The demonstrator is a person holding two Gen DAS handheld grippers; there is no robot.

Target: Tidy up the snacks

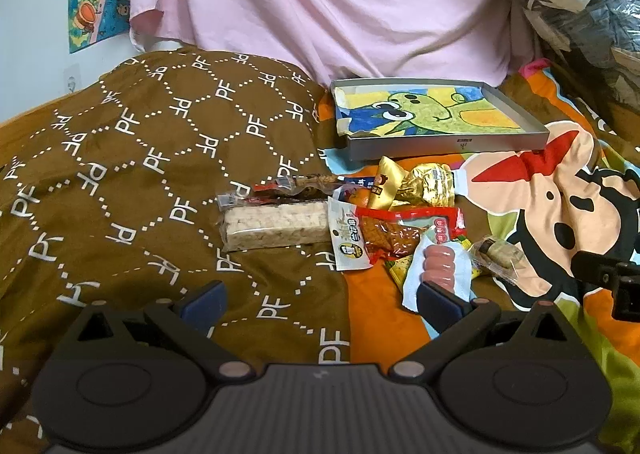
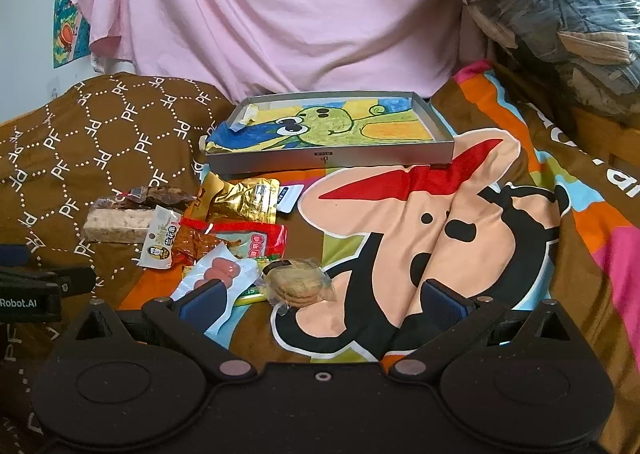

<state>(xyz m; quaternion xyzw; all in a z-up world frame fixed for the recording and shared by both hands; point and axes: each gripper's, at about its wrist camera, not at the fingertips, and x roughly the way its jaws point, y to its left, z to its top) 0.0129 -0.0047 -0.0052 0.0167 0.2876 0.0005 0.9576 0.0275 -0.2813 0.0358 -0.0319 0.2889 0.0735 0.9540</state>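
A pile of snacks lies on the bed in front of a shallow grey box (image 1: pixel 448 143) (image 2: pixel 332 159) lined with a cartoon drawing. In the pile: a rice-cake bar (image 1: pixel 276 228) (image 2: pixel 120 225), a red-and-white packet (image 1: pixel 380 238) (image 2: pixel 224 244), gold packets (image 1: pixel 424 183) (image 2: pixel 244 201), a sausage pack (image 1: pixel 438 268) (image 2: pixel 220 270) and wrapped biscuits (image 1: pixel 498 254) (image 2: pixel 296 282). My left gripper (image 1: pixel 320 298) is open and empty, just short of the pile. My right gripper (image 2: pixel 324 298) is open and empty, with the biscuits between its fingers' line.
A brown patterned cushion (image 1: pixel 140 157) (image 2: pixel 80 141) lies at the left. A cartoon blanket (image 2: pixel 460 221) covers the bed. Pink cloth (image 1: pixel 320 5) hangs behind. Bagged clothes (image 2: pixel 560 13) are stacked at the back right.
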